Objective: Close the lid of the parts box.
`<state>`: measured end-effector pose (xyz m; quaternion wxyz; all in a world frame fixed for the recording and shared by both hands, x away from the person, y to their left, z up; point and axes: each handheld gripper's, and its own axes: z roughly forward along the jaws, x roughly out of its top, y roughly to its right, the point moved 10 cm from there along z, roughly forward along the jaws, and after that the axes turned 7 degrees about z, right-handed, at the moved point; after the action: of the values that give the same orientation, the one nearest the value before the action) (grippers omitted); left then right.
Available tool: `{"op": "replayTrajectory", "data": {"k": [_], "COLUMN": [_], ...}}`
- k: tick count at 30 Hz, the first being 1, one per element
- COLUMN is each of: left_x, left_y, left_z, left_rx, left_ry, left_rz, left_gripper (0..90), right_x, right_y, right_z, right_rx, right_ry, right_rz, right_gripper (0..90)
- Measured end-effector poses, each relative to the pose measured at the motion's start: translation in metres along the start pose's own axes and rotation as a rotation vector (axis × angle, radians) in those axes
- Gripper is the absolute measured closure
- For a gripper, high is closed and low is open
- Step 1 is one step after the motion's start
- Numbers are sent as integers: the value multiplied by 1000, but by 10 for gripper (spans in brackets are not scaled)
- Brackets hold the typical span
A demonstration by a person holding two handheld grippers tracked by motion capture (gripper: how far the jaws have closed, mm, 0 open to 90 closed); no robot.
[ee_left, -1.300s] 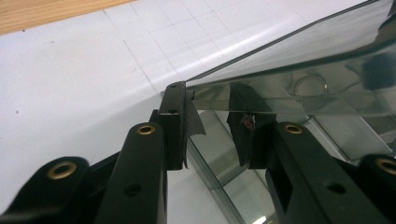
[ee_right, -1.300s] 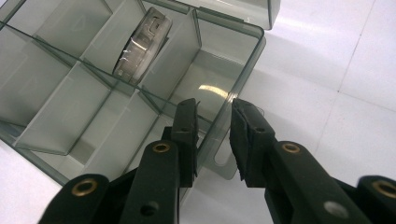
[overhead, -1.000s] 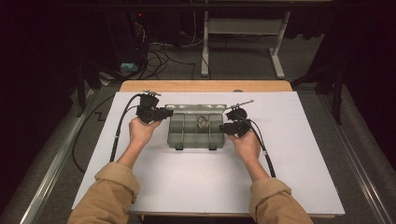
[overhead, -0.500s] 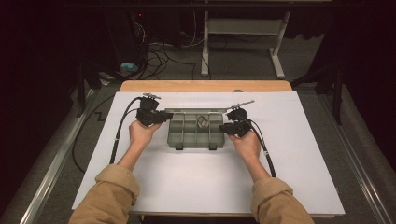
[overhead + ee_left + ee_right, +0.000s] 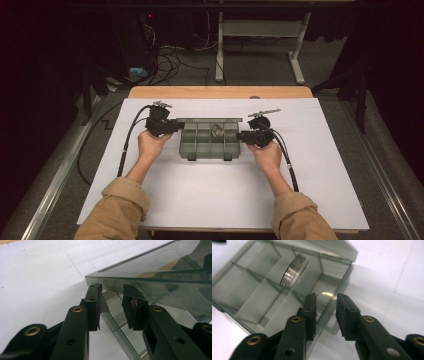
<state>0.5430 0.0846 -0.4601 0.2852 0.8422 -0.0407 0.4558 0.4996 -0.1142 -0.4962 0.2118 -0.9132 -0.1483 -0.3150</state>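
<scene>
The clear compartment box sits mid-tabletop, lid half raised. The left hand-held gripper, jaws just widened, straddles the lid's edge without clamping. The right hand-held gripper, narrowing, straddles the box's end wall, gap showing. Loose contact: the lid could slip and drop, jolting the metal roll.

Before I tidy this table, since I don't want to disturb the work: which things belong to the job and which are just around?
In the job:
- compartment box, lid open
- metal roll in one compartment
- left gripper at its left end
- right gripper at its right wall

Just around:
- white table sheet
- floor cables
- table frame behind
</scene>
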Motion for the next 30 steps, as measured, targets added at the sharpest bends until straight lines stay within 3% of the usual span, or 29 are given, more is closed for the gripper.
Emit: {"op": "replayTrajectory", "data": {"k": [3,7,17,23,30], "left_x": [-1,-6,-12,-17,-21], "left_y": [-1,-3,-9,-13,-15], "left_z": [-1,-1,-4,-10,-16], "left_rx": [1,3,4,8,-9], "left_ry": [0,-7,-29,-41,-47], "left_rz": [-6,-7,-17,-18,-54], "left_gripper": [669,668,632,601,657], "right_x": [5,12,16,11,9], "right_y": [-1,-4,-4,-6,-8], "right_z": [-6,-9,-12,-8,-9], "right_rx": [41,38,30,32,34], "right_ry": [23,33,40,5,5], "right_rz": [27,4,2,-16,-35], "right_gripper": [839,876,894,900,899]}}
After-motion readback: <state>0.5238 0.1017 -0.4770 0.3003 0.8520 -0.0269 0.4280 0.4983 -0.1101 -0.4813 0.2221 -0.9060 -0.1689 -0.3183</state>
